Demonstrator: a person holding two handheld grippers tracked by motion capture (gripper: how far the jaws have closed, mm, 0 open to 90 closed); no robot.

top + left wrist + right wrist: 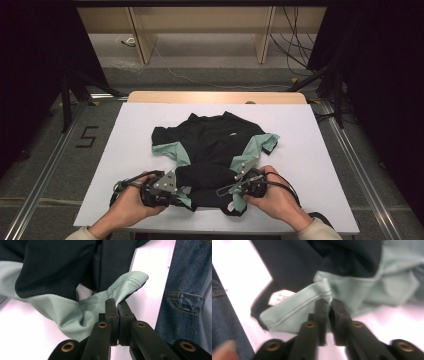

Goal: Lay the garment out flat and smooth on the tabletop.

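Observation:
A black T-shirt point(215, 137) with mint-green side panels lies collar-away on the white table point(125, 145), its lower part bunched up toward the near edge. My left gripper point(186, 194) is at the shirt's near left corner. In the left gripper view it point(117, 302) is shut on the mint hem point(130, 281). My right gripper point(234, 196) is at the near right corner. In the right gripper view, which is blurred, its jaws point(328, 302) pinch the stitched mint hem point(292, 310).
The table's near edge runs just below both hands, and the person's blue jeans point(185, 297) point(224, 325) sit right behind it. A wooden strip point(215, 97) borders the far edge. Metal rails point(45, 170) and dark floor flank the table.

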